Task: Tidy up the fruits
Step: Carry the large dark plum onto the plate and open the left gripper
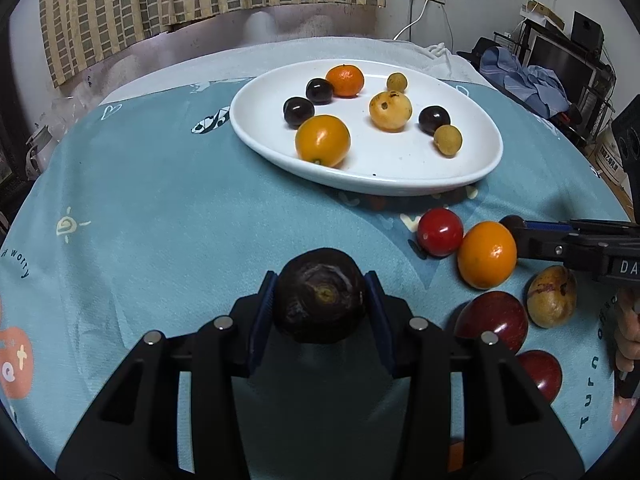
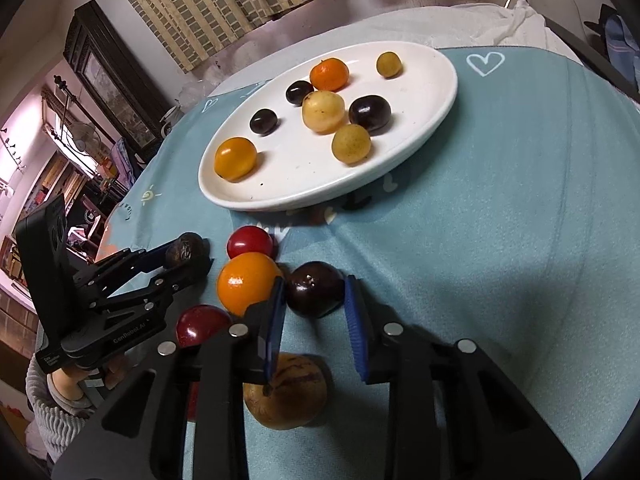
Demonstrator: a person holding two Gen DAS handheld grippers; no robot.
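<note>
My left gripper (image 1: 320, 284) is shut on a dark, wrinkled passion fruit (image 1: 320, 296), held just above the blue cloth in front of the white plate (image 1: 400, 160). The right wrist view shows that same left gripper (image 2: 198, 256) at the left with the passion fruit (image 2: 186, 250). My right gripper (image 2: 314, 288) is shut on a glossy dark plum (image 2: 316, 290) that rests on the cloth beside an orange (image 2: 248, 282). In the left wrist view the right gripper (image 1: 516, 236) comes in from the right edge, its plum (image 1: 511, 221) mostly hidden behind the orange (image 1: 486, 254).
The plate (image 2: 300, 176) holds several small fruits: orange, dark and yellow ones. Loose on the cloth are a red tomato (image 2: 250, 241), a red plum (image 2: 202, 324), another red fruit (image 1: 540, 372) and a yellow-brown streaked fruit (image 2: 286, 392). A person's hand (image 1: 626, 344) shows at the right edge.
</note>
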